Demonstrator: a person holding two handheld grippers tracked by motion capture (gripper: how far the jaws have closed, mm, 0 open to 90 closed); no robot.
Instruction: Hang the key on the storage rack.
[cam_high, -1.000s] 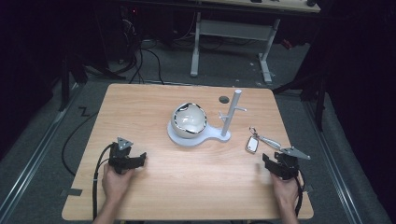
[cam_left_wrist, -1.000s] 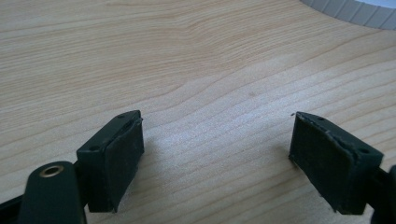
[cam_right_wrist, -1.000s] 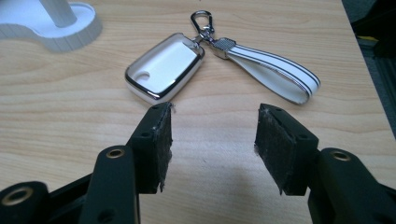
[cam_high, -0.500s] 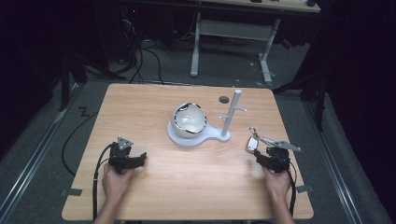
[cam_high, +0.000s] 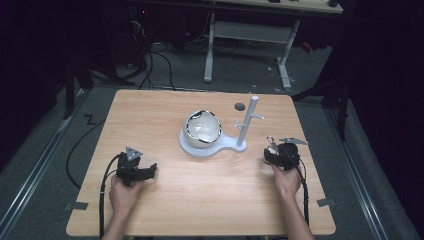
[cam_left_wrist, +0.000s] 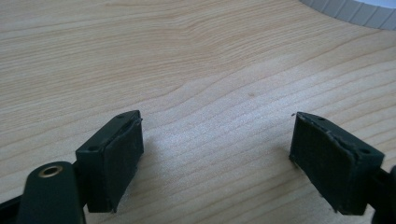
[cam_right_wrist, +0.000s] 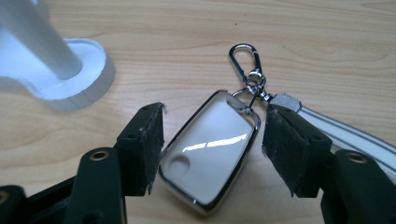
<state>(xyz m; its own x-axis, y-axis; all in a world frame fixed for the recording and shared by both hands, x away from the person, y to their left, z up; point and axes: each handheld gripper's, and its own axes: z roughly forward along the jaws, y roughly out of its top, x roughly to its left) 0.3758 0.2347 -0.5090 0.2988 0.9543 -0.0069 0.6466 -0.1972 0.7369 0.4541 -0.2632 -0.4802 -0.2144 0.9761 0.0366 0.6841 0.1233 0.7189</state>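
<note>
A glossy white key fob (cam_right_wrist: 210, 149) with a chrome rim lies flat on the wooden table (cam_high: 165, 115). A silver carabiner (cam_right_wrist: 245, 56) and a grey strap (cam_right_wrist: 336, 133) are attached to it. My right gripper (cam_right_wrist: 215, 116) is low over the fob, its jaws on either side. The jaws have just been opening and stand open, with the fob between the pads but not pressed. In the high view the right gripper (cam_high: 272, 154) is at the table's right side, near the fob (cam_high: 272, 146). My left gripper (cam_high: 148, 169) rests at the front left, jaws open (cam_left_wrist: 217, 119) over bare wood.
A white stand (cam_high: 200, 149) in the table's middle carries a white bowl (cam_high: 202, 128) and an upright post (cam_high: 247, 120) with short pegs. Its base (cam_right_wrist: 79, 70) lies just left of the right gripper. A small dark hole (cam_high: 240, 106) sits behind the post.
The right hand has slid left and forward across the table until its jaws stand around the key fob, and they are wider apart. The left hand has kept still.
</note>
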